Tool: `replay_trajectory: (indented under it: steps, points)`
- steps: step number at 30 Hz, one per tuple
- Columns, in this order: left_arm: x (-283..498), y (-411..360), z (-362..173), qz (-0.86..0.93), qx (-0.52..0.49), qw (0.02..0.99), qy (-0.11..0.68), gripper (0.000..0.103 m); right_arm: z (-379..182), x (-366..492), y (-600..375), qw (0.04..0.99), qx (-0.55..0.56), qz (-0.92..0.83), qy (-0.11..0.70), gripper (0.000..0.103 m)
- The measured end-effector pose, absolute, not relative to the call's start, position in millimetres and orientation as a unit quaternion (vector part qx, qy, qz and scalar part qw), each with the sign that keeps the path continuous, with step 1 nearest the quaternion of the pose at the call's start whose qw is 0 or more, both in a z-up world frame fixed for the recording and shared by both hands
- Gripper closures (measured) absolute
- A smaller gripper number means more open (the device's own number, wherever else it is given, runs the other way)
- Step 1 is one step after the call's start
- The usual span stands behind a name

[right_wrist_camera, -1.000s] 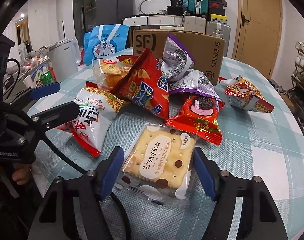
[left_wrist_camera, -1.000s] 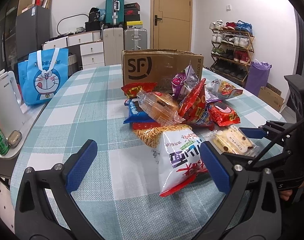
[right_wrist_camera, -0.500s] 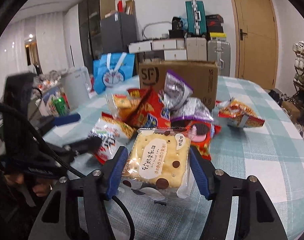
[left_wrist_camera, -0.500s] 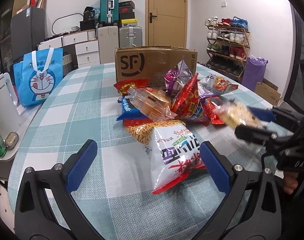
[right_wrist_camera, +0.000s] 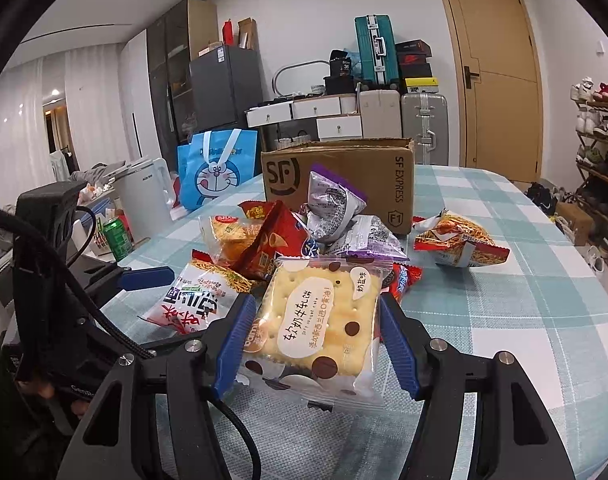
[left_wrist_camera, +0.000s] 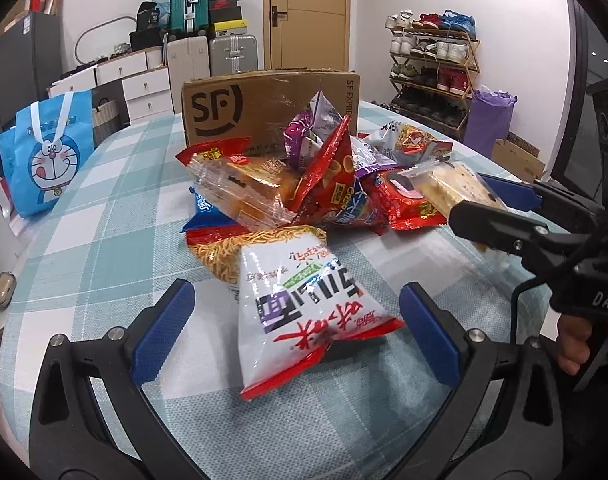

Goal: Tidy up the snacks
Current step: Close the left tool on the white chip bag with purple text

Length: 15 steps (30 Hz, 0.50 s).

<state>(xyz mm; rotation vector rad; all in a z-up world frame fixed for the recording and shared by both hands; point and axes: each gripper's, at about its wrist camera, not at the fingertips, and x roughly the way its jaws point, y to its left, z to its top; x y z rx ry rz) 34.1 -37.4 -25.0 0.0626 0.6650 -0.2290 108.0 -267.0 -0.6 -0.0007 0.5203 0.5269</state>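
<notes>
My right gripper is shut on a yellow cracker packet and holds it above the table; the same packet shows at the right of the left wrist view. A white and red noodle snack bag lies between the blue pads of my left gripper, which stands open without touching it. Behind it sits a heap of snack bags, among them a red chip bag and a clear bread packet. A brown SF cardboard box stands behind the heap.
The checked tablecloth covers a round table. A blue cartoon bag and a white kettle stand at the left, with a green can. One noodle bag lies apart at the right. Suitcases, drawers and a shoe rack line the walls.
The right gripper closed on the cracker packet and lifted it off the table. The left gripper moved forward around the noodle bag.
</notes>
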Motion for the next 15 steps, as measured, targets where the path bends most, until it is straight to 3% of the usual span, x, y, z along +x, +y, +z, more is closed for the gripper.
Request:
replay_trajectory:
  steps: [2,4,10,15]
  points:
    - [40,-40,-27,-0.118,0.029,0.934,0.336,0.004,-1,108,-267,0.932,-0.001,0.259,0.254,0.040]
    - [44,-43,-30,-0.120,0.029,0.930,0.345,0.017,-1,109,-268,0.932,-0.001,0.259,0.253,0.040]
    - [47,-36,-31,-0.120,0.016,0.930,0.347,0.039,-1,109,-269,0.934,0.002,0.256,0.250,0.040]
    - [44,-28,-29,-0.129,0.000,0.929,0.348,0.047,0,107,-270,0.935,0.005,0.256,0.248,0.040]
